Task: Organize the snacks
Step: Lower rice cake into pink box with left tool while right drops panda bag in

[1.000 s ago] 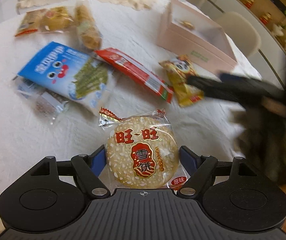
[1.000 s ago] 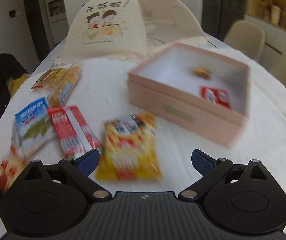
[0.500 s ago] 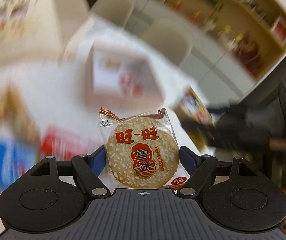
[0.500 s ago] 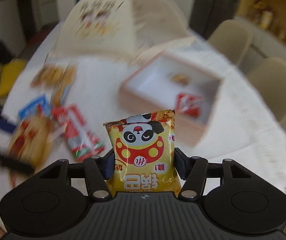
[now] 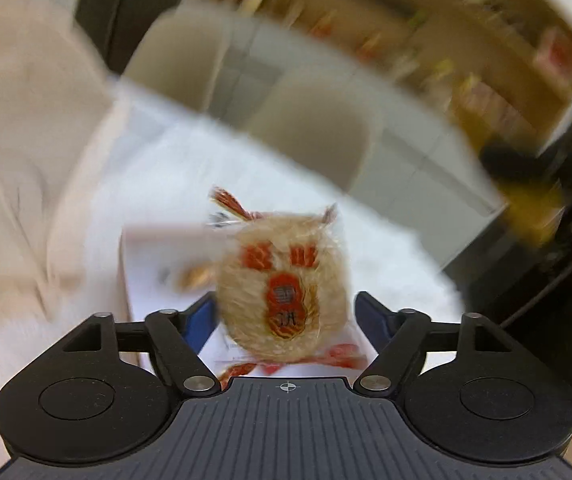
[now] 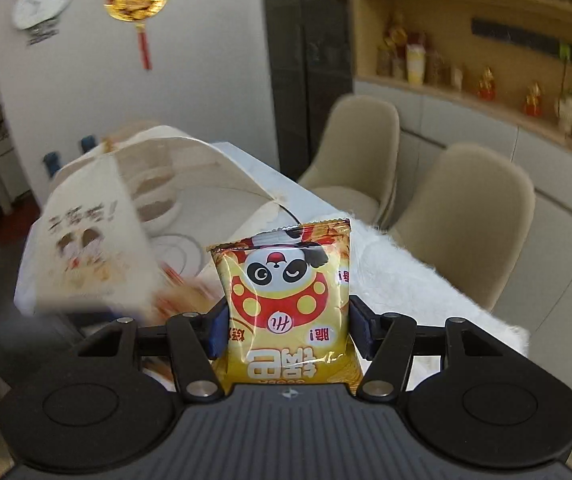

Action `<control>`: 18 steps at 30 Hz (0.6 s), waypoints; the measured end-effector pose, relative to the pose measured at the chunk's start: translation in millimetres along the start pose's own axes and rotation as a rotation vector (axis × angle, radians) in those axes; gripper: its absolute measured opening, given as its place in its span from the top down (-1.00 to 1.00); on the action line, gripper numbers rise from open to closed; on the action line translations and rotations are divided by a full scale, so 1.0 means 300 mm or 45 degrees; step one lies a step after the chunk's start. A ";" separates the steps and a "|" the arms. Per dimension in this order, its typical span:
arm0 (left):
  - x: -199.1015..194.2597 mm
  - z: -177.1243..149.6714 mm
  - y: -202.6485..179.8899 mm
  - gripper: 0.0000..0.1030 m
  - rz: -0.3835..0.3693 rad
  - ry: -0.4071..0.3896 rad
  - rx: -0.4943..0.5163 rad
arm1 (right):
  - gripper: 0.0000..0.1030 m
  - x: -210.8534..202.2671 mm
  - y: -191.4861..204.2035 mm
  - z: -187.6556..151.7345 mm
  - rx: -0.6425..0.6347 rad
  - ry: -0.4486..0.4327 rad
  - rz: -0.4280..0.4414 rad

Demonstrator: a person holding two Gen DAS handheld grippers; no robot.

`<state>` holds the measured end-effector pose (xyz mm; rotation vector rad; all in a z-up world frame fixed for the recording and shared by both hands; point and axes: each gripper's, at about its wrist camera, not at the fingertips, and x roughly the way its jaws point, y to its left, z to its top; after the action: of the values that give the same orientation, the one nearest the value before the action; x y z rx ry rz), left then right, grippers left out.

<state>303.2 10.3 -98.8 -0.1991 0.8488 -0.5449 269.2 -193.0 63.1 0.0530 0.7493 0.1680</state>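
Left gripper [image 5: 283, 314]: its fingers [image 5: 199, 320] are closing, the rice cracker packet between them; blur hides whether the blue pads press its sides, so I cannot tell if the grip is firm.
Rice cracker packet [image 5: 283, 284]: round, pale, with red print, in clear wrap; it hangs in the air above the box.
Box [image 5: 153, 256]: pale pink with a white inside, open at the top, on the white surface [image 5: 386, 264]; a small golden snack [image 5: 195, 276] lies in it, left of the cracker packet.
Right gripper [image 6: 288, 328]: its fingers [image 6: 362, 330] are easing apart a little, yet the blue pads sit against both sides of the panda snack bag and grasp it.
Panda snack bag [image 6: 286, 300]: yellow, with a panda face, upright between the right fingers and raised clear of the surface.
Food cover [image 6: 97, 224]: cream cloth dome with a cartoon print, left of the panda bag and behind it.
Chairs [image 6: 466, 220]: beige, beyond the surface, right of the panda bag.
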 end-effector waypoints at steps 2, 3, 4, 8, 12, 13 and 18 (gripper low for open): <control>0.064 -0.032 0.036 -0.48 0.027 0.005 -0.035 | -0.35 0.173 0.005 0.011 0.024 0.117 0.000; 0.060 -0.045 0.052 -0.48 0.034 -0.008 -0.074 | -0.35 0.250 0.006 0.007 0.020 0.164 -0.027; 0.039 -0.051 0.065 -0.47 0.025 -0.021 -0.115 | -0.35 0.306 0.006 -0.001 0.013 0.192 -0.065; -0.167 -0.101 0.119 -0.47 -0.013 -0.117 -0.243 | -0.35 0.348 -0.013 -0.041 0.027 0.233 -0.025; -0.393 -0.173 0.237 -0.47 0.147 -0.164 -0.434 | -0.44 0.288 0.028 -0.120 -0.087 0.212 0.028; -0.450 -0.208 0.261 -0.47 0.196 -0.171 -0.470 | -0.44 0.270 0.040 -0.151 -0.128 0.199 0.023; -0.722 -0.400 0.426 -0.47 0.454 -0.257 -0.678 | -0.48 0.199 0.160 -0.324 -0.295 0.155 0.069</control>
<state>144.7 238.9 -83.0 -0.5666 0.7947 0.0450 239.7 -136.7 -43.1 -0.1587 0.8454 0.3104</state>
